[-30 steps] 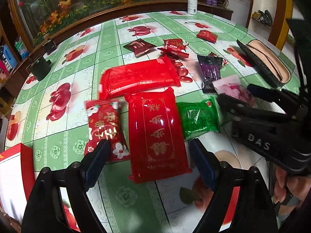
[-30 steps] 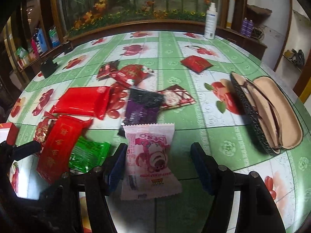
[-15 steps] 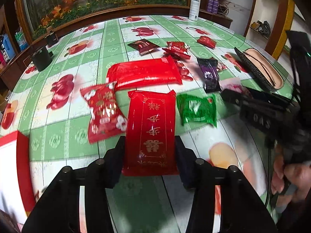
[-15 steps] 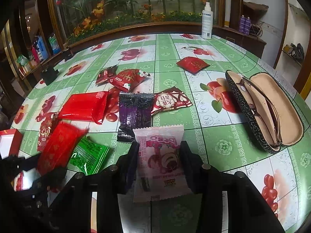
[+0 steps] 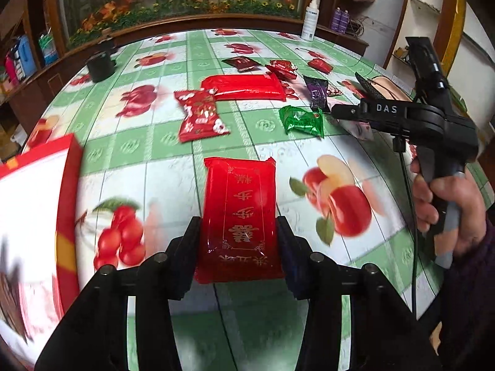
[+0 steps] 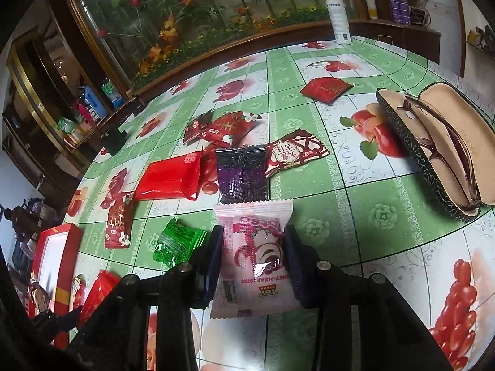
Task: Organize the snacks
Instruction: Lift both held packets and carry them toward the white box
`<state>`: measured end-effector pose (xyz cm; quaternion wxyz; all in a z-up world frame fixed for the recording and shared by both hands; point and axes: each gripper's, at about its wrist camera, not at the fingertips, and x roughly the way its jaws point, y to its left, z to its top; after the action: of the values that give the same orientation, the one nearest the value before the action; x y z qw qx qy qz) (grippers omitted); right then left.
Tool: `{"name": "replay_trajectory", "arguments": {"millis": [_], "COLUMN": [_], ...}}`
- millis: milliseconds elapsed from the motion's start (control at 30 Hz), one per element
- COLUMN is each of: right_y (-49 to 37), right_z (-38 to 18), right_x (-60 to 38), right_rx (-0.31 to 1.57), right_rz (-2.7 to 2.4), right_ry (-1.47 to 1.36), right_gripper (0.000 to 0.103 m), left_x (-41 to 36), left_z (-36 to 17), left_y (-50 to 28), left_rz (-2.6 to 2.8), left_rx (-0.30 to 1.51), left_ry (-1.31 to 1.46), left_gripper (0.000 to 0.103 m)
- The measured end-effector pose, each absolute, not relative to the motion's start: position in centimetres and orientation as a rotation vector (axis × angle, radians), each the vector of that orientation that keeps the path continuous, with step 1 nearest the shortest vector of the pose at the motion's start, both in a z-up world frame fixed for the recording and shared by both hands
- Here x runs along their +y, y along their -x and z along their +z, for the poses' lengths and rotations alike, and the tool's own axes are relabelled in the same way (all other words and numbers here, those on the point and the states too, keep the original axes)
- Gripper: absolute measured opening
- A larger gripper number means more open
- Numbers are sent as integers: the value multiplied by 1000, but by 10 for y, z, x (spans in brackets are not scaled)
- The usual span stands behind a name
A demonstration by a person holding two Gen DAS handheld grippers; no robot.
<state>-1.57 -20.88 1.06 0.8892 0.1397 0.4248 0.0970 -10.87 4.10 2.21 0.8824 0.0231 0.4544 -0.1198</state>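
Observation:
My left gripper (image 5: 238, 228) is shut on a long red packet with gold characters (image 5: 239, 204), both pads pressed on its sides just above the fruit-print tablecloth (image 5: 154, 160). To its left lies an open red box with a white inside (image 5: 34, 201). My right gripper (image 6: 253, 241) has its jaws closing on a pink cartoon snack packet (image 6: 253, 266), both pads touching its sides. The left wrist view shows that right gripper (image 5: 340, 111) from the side, held by a hand (image 5: 445, 204).
Loose snacks lie mid-table: a green packet (image 6: 178, 242), a purple packet (image 6: 241, 173), a large red packet (image 5: 244, 88) and a red flowered packet (image 5: 201, 114). An open glasses case (image 6: 439, 151) sits at the right, a spray bottle (image 6: 338, 15) at the far edge.
Both grippers closed, the left on the long red packet, the right on the pink packet. The left gripper then carried its packet away from the other snacks, toward the red box.

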Motion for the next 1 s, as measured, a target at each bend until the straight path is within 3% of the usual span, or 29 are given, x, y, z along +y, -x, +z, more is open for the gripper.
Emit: {"name": "replay_trajectory", "arguments": {"millis": [667,833,900,1000], "right_y": [22,21,20,20], "right_z": [13,11,10,10], "right_x": [-210,-209,-209,-207], "right_rx": [848,858,864,866], "right_rz": [206,202,202,200], "right_ry": [-315,-313,-311,-300], "right_gripper": [39,39,39,39], "left_x": [68,66,63,59], "left_z": [13,14,13,13], "left_y": [132,127,123,118], "left_rz": [-208,-177,-150,-139], "left_rx": [962,969,971,965], "left_ry": [-6,10,-6,-11], "left_gripper": [45,53,64,65]}}
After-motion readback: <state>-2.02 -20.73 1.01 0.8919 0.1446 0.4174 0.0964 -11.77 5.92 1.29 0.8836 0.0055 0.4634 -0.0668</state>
